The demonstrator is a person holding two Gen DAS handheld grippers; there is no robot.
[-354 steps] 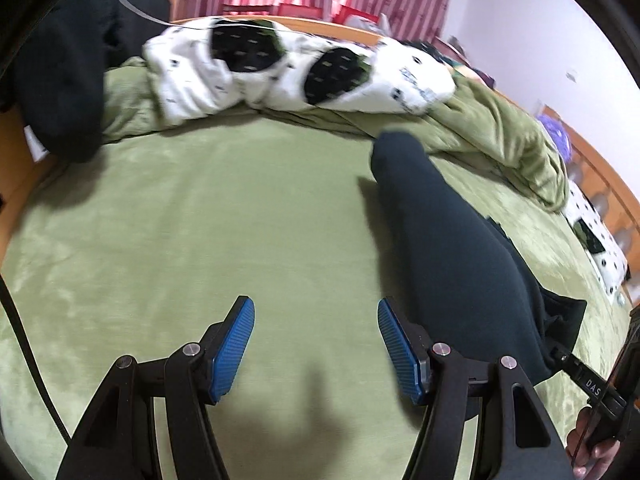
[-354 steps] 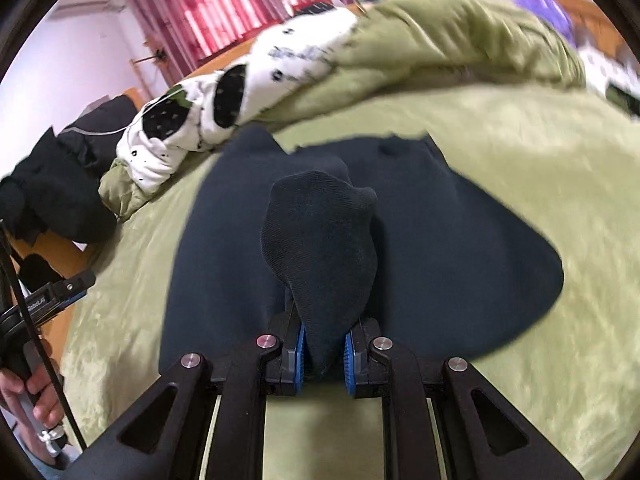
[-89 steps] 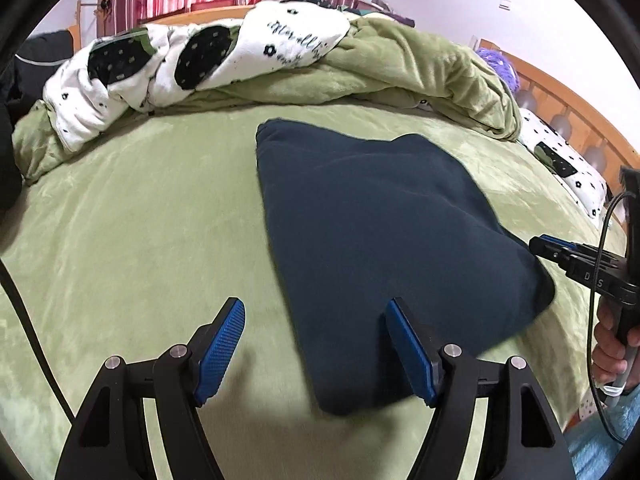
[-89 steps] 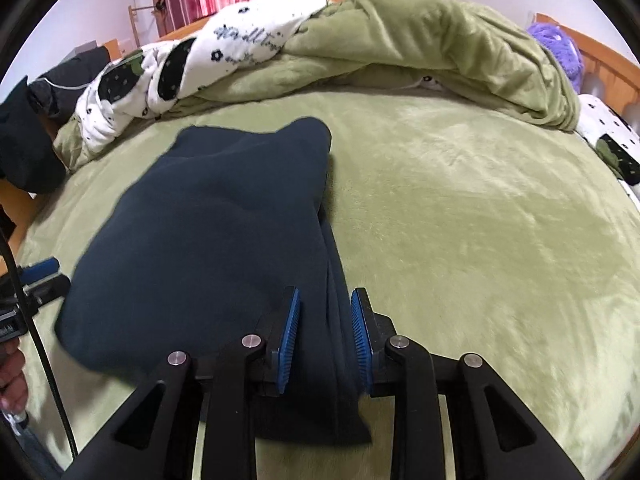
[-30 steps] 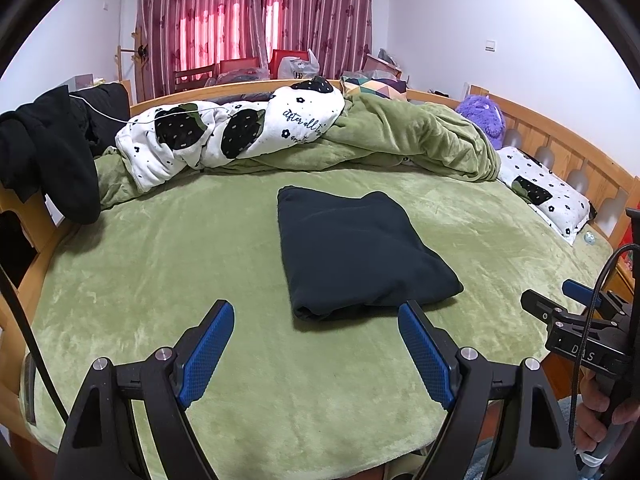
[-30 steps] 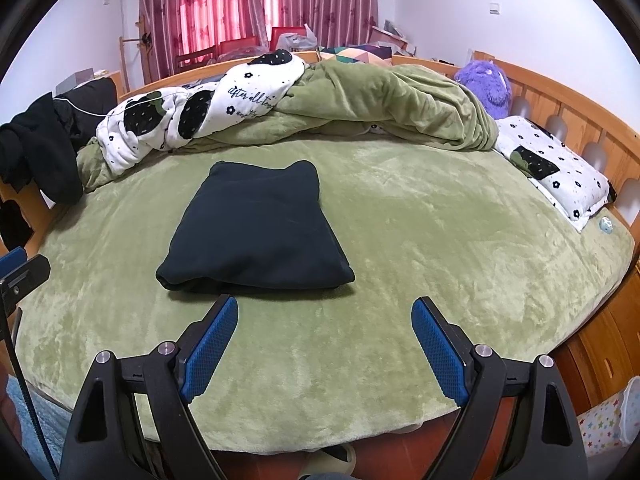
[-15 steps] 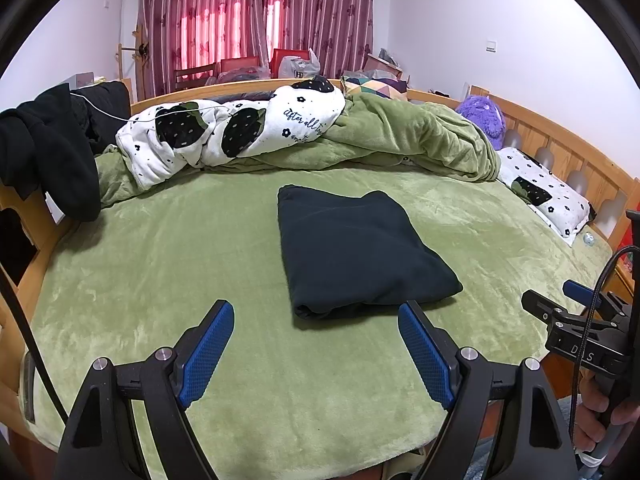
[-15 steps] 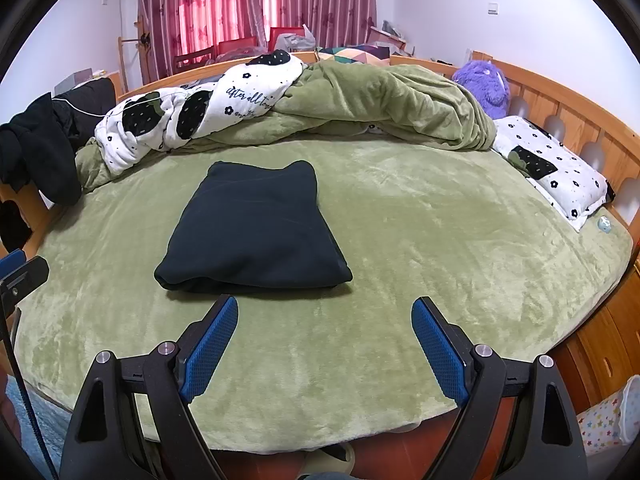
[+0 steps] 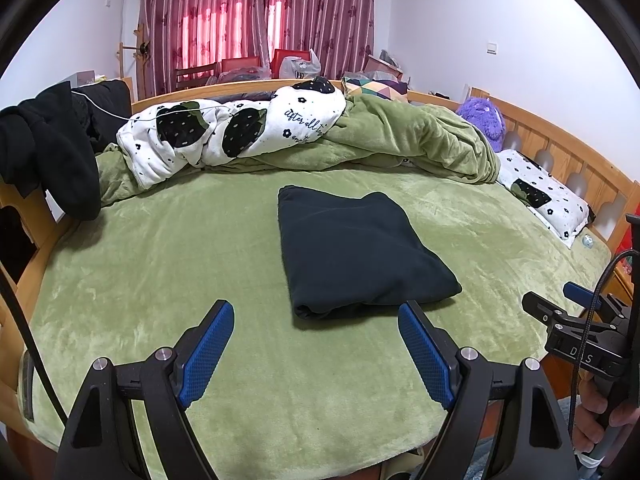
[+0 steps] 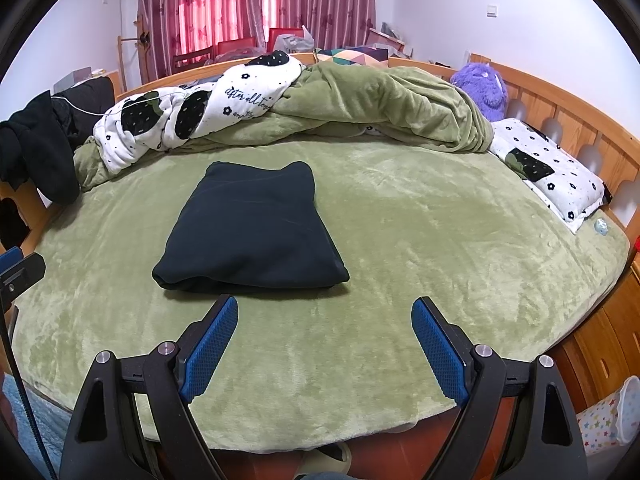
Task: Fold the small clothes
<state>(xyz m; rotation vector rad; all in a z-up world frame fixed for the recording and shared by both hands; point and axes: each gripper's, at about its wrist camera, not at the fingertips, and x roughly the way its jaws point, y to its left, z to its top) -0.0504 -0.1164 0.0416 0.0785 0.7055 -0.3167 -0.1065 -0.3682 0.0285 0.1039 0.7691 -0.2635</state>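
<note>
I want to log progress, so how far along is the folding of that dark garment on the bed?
Done: the dark garment lies folded in a compact rectangle on the green bed cover. In hand: nothing; the left claw and right claw are open and clear of it. Left: no other loose small clothes visible.

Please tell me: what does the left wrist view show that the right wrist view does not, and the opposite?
Only the left wrist view shows the left gripper, open, and, at its right edge, the right gripper seen from the side in the person's hand.

Only the right wrist view shows the right gripper's wide gap between its fingers and a star-patterned bin on the floor.

Both show the folded dark garment lying free on the green bed, the rumpled quilt, the purple plush toy and the red curtains.
</note>
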